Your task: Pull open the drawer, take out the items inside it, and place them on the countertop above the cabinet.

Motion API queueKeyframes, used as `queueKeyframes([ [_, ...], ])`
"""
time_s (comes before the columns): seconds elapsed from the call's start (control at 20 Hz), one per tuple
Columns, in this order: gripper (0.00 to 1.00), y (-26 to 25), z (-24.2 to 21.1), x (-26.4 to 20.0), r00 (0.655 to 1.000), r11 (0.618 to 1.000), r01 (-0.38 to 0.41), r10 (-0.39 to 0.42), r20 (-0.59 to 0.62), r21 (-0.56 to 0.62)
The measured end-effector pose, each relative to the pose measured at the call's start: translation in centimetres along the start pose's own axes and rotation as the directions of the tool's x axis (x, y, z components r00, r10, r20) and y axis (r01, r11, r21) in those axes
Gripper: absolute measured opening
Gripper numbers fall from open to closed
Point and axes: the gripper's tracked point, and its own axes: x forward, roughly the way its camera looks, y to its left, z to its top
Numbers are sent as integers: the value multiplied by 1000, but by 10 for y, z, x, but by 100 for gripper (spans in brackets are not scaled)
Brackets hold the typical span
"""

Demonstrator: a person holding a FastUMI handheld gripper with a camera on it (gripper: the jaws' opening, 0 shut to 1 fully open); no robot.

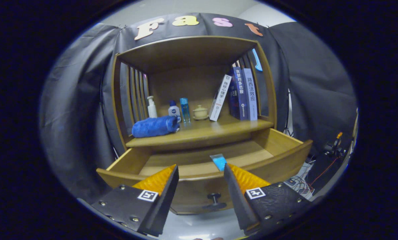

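The wooden drawer (pixel 285 156) of the cabinet stands pulled out toward me, its round dark knob (pixel 214 199) on the front panel between my fingers. A small blue packet (pixel 218 162) lies on the drawer floor, just beyond my right finger. On the countertop (pixel 218 128) above the drawer rests a rolled blue towel (pixel 155 126). My gripper (pixel 201 178) is open, hovering in front of and slightly above the drawer's front edge, with nothing between its fingers.
On the countertop stand a white pump bottle (pixel 151 107), a small white bottle (pixel 174 109), a clear blue bottle (pixel 185 110), a cream lidded pot (pixel 200 112) and leaning books (pixel 238 95). A slatted shelf frame encloses them. Cables and equipment (pixel 332 150) lie right of the cabinet.
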Motion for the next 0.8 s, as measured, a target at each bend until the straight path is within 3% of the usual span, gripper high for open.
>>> queueKeyframes([
  [0.2, 81, -17, 18, 28, 997, 998, 62, -62, -42, 4],
  [0.4, 81, -36, 13, 62, 975, 993, 107, -115, -192, -47],
  [0.65, 81, -51, -12, 105, 912, 989, 120, -142, -384, -81],
  [0.8, 81, -61, -40, 123, 843, 985, 129, -168, -512, -111],
])
